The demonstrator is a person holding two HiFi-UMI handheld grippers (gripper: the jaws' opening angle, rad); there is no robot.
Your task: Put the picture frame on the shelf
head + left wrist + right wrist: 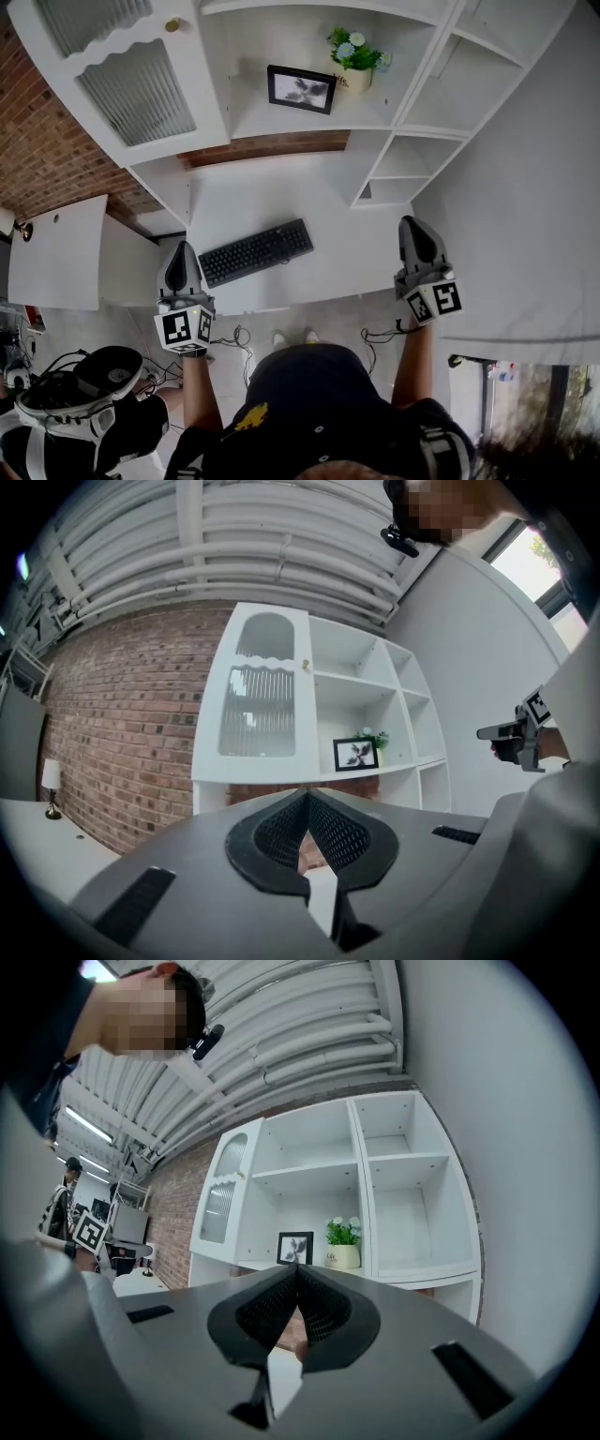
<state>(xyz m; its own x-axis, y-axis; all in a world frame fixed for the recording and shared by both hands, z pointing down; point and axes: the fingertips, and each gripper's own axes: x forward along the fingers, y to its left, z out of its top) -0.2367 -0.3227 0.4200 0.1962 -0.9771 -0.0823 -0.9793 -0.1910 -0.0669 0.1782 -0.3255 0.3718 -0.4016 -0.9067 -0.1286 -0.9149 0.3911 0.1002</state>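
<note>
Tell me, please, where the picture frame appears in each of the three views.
Head view: picture frame at upper centre, on the shelf.
Left gripper view: picture frame just right of centre, above the jaws.
Right gripper view: picture frame at centre, just above the jaws.
Shared landmark: the flower pot standing at its right in every view.

An office: desk (253, 192), keyboard (255, 251), white shelves (309, 117), brick wall (37, 159).

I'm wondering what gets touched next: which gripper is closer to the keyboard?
Left. The left gripper sits just off the left end of the keyboard. The right gripper is well past its right end, with bare desk between them.
</note>
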